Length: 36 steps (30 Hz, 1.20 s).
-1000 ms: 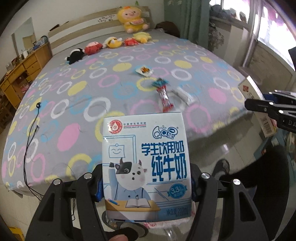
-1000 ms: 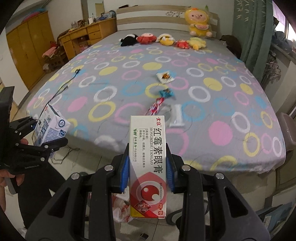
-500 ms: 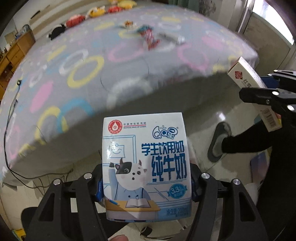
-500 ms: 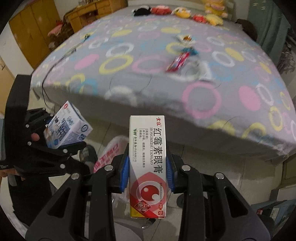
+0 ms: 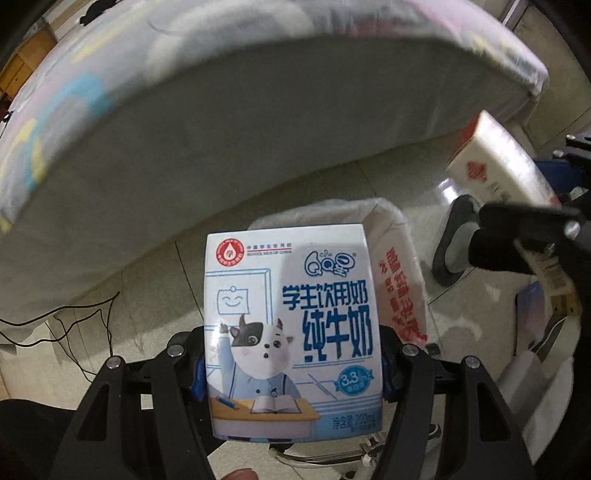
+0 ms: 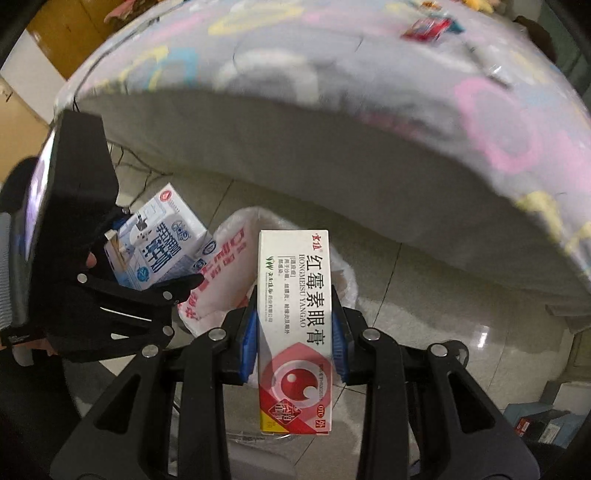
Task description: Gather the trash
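Note:
My left gripper [image 5: 293, 365] is shut on a blue-and-white milk carton [image 5: 291, 325] with a cartoon cow, held upright. Just beyond the carton, a white plastic bag [image 5: 400, 273] with red lettering stands open on the floor. My right gripper [image 6: 295, 343] is shut on a long white-and-red ointment box [image 6: 295, 314], directly over the same bag [image 6: 229, 273]. In the right wrist view the left gripper [image 6: 140, 284] and its carton [image 6: 162, 247] hang at the bag's left rim. In the left wrist view the right gripper [image 5: 532, 229] and its box [image 5: 498, 173] are at the right.
The bed [image 5: 258, 110], with its ring-patterned grey cover, rises close behind the bag. A red wrapper [image 6: 424, 27] lies on top of the bed. A black cable [image 5: 74, 321] trails on the tiled floor at the left. A person's shoe [image 5: 450, 240] stands right of the bag.
Both grippers have sunk from above the bed to floor level beside it, tilting downward. The bed top has slid out of view and the bag now lies under them. Both grips are unchanged.

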Motion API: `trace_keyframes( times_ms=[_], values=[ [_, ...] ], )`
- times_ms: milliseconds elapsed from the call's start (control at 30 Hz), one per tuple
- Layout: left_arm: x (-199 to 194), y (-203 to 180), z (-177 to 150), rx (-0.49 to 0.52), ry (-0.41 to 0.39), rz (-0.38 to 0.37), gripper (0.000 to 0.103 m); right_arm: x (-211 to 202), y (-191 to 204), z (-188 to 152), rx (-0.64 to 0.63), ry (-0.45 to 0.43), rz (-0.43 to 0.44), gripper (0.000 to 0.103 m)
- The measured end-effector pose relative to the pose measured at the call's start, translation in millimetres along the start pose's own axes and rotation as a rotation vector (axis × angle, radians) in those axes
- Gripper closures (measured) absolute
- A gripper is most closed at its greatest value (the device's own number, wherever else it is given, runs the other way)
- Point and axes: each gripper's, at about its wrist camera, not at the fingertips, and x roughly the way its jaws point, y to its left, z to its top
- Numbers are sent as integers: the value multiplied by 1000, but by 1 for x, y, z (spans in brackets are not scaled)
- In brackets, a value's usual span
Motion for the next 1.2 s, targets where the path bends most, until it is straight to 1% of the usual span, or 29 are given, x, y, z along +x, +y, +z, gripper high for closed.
trace_keyframes(
  times_ms=[67, 133, 233, 267, 333, 400, 500, 567, 700, 767, 933, 1000, 1033, 1067, 1133, 1200],
  values=[
    [8, -2, 3, 6, 4, -10, 40, 18, 1, -1, -12, 24, 4, 71],
    [15, -2, 5, 16, 13, -5, 40, 36, 1, -3, -17, 57, 15, 71],
    [28, -4, 7, 33, 20, 0, 40, 47, 1, -3, -33, 68, 15, 71],
    [33, -4, 7, 32, 28, -4, 40, 53, -1, -2, -22, 78, 39, 71],
    [41, -5, 4, 34, 45, -8, 40, 62, -3, -4, -29, 86, 55, 71],
    [47, -7, 5, 45, 48, -16, 40, 72, -6, -3, -15, 102, 99, 71],
    [55, -10, 3, 54, 58, -29, 40, 89, -6, -2, -24, 122, 114, 71],
    [59, -8, 3, 52, 69, -47, 40, 98, -5, -3, -28, 132, 100, 71],
    [70, -4, 1, 41, 92, -37, 40, 107, -6, -5, -13, 144, 98, 71],
    [74, -5, 0, 55, 104, -20, 40, 111, -5, -6, -7, 154, 106, 70],
    [85, -9, -6, 56, 131, -20, 39, 117, -1, -6, -5, 170, 85, 70],
    [87, -11, -5, 55, 137, -23, 38, 116, -5, -4, 9, 179, 90, 60],
    [87, -11, -5, 55, 140, -24, 38, 116, -6, -3, 19, 178, 107, 48],
    [87, -12, -5, 58, 138, -22, 38, 117, -3, 0, 20, 171, 104, 42],
    [86, -14, -3, 63, 135, -13, 30, 116, -3, 1, 24, 166, 102, 41],
    [87, -13, -2, 56, 134, -20, 27, 117, -7, 1, 34, 160, 97, 39]
  ],
)
